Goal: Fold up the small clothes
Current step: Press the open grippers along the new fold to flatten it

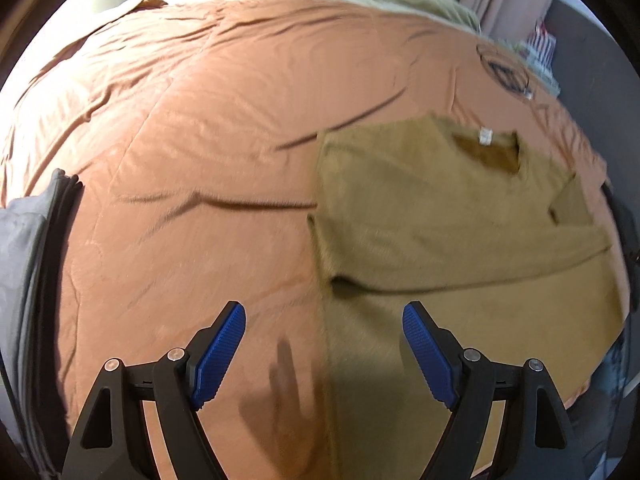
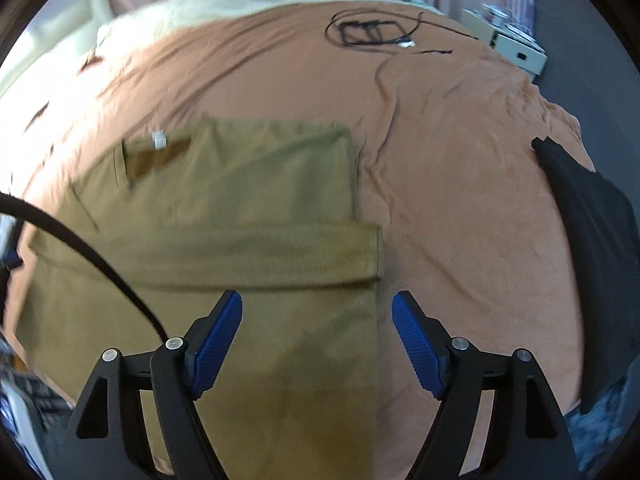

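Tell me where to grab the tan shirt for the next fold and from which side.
Probably the tan shirt at its near bottom hem, one open gripper per corner, coming from the near bed edge. It lies flat, sleeves already folded across, collar at the far end.

right gripper [image 2: 317,312] jaws wide, nothing between pads | olive shirt [image 2: 240,200] ahead and below, sleeve folded across | black garment [image 2: 592,240] far right of jaws

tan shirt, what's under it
The tan shirt lies flat on the orange bedspread, which shows all around it. Whatever is beneath the folded-in sleeve and body is covered.
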The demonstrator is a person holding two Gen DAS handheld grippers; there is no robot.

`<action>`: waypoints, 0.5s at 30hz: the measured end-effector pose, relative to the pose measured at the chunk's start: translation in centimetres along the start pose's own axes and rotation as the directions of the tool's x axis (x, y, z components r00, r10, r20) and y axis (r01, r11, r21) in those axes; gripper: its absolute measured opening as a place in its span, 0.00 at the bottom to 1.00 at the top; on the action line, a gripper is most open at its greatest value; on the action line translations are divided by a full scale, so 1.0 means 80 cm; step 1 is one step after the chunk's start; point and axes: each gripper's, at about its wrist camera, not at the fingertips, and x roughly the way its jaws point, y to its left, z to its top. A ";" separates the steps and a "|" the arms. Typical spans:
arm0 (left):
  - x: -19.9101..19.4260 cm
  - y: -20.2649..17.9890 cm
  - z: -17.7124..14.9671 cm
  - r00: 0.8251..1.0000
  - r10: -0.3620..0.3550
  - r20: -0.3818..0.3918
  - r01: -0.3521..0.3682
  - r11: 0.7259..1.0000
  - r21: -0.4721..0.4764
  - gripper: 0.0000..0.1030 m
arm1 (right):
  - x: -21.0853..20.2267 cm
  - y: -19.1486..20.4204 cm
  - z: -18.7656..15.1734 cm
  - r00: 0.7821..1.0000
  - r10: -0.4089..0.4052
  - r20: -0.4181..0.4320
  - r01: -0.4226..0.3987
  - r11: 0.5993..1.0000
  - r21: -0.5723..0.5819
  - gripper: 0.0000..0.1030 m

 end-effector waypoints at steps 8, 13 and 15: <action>0.031 -0.005 -0.008 0.994 0.063 -0.085 -0.054 0.994 0.098 0.80 | 0.041 0.005 0.006 0.993 -0.062 -0.105 0.051 0.994 -0.101 0.74; 0.049 -0.011 -0.002 0.989 0.112 -0.101 -0.097 0.985 0.146 0.80 | 0.071 0.011 0.018 0.985 -0.085 -0.152 0.063 0.987 -0.148 0.74; 0.056 -0.009 0.003 0.987 0.125 -0.104 -0.109 0.983 0.146 0.80 | 0.083 0.012 0.022 0.983 -0.099 -0.157 0.074 0.985 -0.157 0.74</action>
